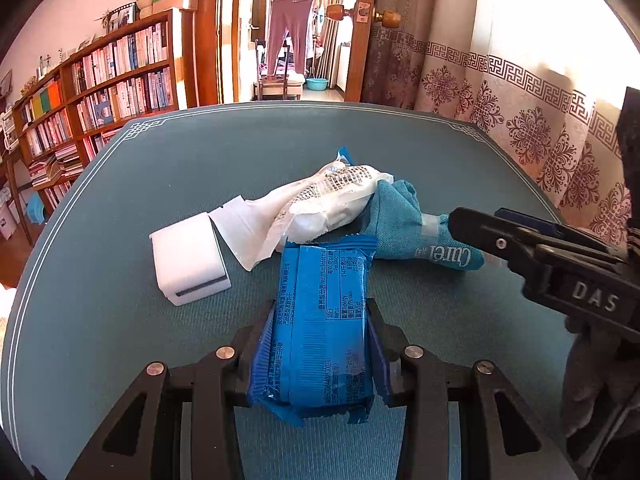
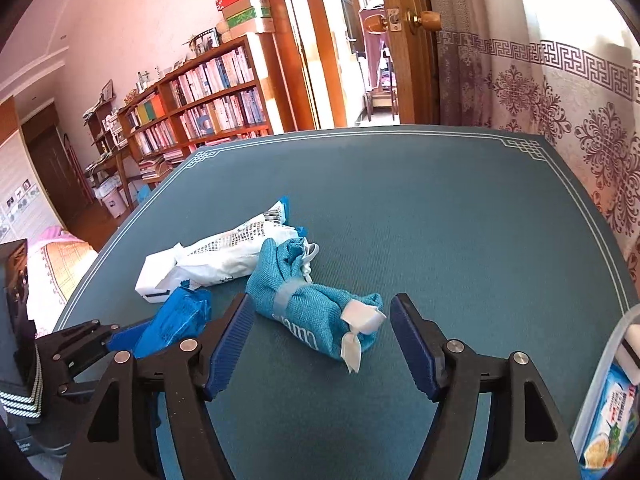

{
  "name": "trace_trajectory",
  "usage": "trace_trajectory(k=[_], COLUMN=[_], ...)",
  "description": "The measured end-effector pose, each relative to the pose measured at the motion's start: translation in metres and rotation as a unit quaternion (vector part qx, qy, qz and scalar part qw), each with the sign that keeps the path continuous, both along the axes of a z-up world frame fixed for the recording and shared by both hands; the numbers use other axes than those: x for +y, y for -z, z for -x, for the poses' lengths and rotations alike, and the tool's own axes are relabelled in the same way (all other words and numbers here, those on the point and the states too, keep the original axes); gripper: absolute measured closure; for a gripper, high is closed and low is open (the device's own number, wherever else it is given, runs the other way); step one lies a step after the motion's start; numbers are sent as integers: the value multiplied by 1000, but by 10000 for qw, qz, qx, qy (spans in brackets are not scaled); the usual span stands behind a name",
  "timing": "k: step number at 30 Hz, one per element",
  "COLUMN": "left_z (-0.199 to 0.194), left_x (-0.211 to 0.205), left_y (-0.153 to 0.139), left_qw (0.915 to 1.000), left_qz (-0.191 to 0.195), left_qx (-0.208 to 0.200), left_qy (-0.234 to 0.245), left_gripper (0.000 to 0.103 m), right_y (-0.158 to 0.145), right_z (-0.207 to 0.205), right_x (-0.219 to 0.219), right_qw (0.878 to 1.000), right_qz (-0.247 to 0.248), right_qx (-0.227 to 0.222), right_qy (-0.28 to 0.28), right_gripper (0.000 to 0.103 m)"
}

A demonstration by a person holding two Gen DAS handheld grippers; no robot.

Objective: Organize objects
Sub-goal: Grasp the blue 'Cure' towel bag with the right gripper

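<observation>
My left gripper (image 1: 322,322) is shut on a blue snack packet (image 1: 320,328), held between its fingers just over the teal table mat (image 1: 120,240); the packet also shows in the right wrist view (image 2: 176,320). My right gripper (image 2: 322,330) is open, its fingers on either side of a teal cloth pouch (image 2: 316,312) with a white ribbon, not touching it. The pouch also shows in the left wrist view (image 1: 404,224), with the right gripper (image 1: 464,226) at its right end. A white plastic packet (image 1: 320,200) and a white box (image 1: 188,258) lie behind.
A clear plastic bin (image 2: 600,392) with a food packet inside stands at the table's right edge. A patterned curtain (image 1: 520,92) hangs on the right. A bookshelf (image 1: 100,92) and an open doorway (image 1: 296,32) are beyond the table's far edge.
</observation>
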State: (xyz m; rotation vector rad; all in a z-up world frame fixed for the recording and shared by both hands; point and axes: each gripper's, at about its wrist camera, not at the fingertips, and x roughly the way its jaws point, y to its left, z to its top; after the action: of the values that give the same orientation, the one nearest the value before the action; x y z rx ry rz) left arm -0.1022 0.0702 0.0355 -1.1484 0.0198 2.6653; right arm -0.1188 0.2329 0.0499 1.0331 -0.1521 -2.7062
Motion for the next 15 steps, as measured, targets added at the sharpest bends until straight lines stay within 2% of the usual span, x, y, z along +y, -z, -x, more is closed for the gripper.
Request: trace_trajectory(k=[6,13,15], left_z=[-1,3,3], left_x=[-5,-18,-23], left_y=[-4,-8,-11], left_qw=[10000,9996,9992], left_qz=[-58,-141,-170], left_qx=[53,70,91], left_qy=[-55,-250,-338], left_gripper=[59,59,59], right_y=[12,24,26], right_z=[24,2,-6], right_x=[2,-11,-18], right_qw=[9988,9950,9944], right_qz=[351,464,330], right_qx=[-325,-604,-606], right_qy=[-108,-644,-805], right_gripper=[31,31,31])
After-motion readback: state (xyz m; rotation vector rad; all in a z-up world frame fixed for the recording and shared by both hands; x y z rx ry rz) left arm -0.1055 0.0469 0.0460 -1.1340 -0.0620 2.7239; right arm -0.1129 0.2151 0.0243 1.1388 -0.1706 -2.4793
